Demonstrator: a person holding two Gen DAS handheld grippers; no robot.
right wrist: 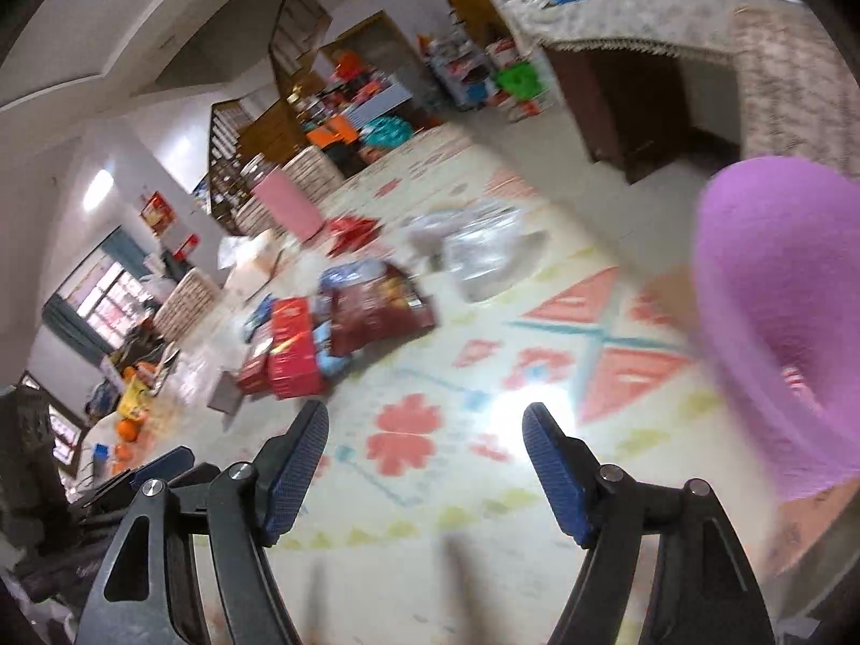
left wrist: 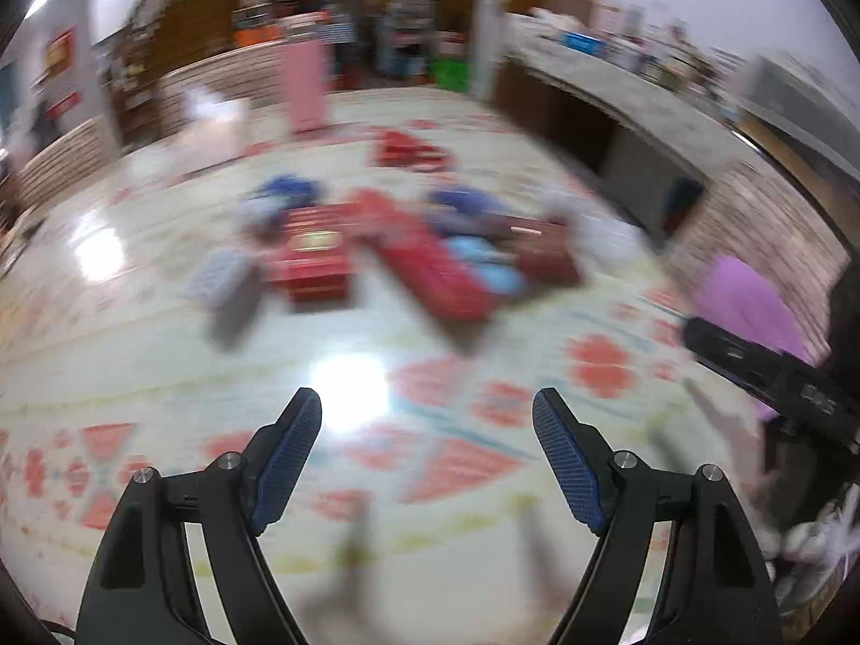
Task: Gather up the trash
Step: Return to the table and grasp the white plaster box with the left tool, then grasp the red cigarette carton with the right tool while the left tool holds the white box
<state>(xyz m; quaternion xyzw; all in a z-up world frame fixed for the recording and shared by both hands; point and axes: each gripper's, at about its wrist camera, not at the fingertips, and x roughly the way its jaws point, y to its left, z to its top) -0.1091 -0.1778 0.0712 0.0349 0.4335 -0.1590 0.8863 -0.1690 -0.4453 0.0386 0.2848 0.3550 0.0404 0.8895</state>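
Patterned floor (left wrist: 430, 484) strewn with red boxes (left wrist: 314, 255) — left gripper (left wrist: 427, 408), right gripper (right wrist: 424, 422) both wide, empty.

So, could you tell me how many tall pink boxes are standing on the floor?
1. The pink box stands upright at the far edge of the patterned rug, beyond the red packaging. More could be hidden in the clutter behind.

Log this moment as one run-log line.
left gripper: open, empty | right gripper: open, empty | trash pile: on patterned floor ahead, untouched | purple bin: right of right gripper | view: motion-blurred
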